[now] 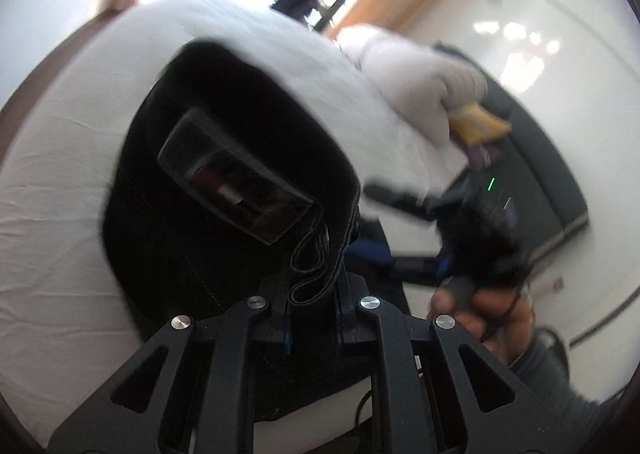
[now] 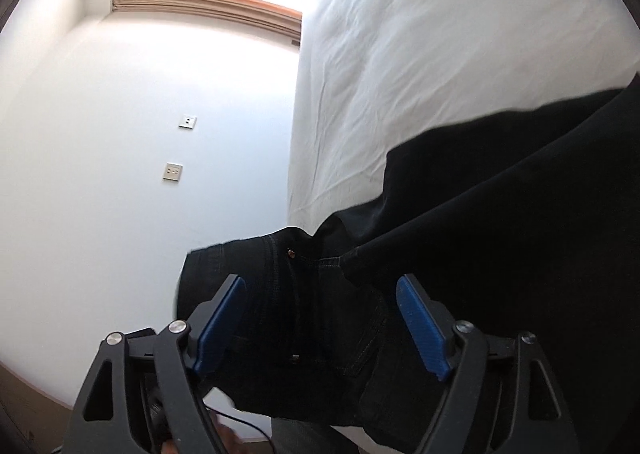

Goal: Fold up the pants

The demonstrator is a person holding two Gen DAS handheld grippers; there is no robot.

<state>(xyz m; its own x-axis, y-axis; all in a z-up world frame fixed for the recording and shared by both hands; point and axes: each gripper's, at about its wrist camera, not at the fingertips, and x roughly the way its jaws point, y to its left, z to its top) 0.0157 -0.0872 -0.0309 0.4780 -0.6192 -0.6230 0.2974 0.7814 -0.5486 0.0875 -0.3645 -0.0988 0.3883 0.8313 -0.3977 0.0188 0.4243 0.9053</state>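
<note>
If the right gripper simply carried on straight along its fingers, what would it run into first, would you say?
Most likely the black pants. The right gripper is open, and dark denim near the rivet already lies between its blue pads. The white bed lies beyond, though depth is hard to judge in this fisheye view.

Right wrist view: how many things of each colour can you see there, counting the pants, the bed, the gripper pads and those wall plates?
Black: 1, the pants.
White: 1, the bed.
Blue: 2, the pads of the right gripper, open around the pants.
Pale: 2, the wall plates.
Total: 6.
</note>
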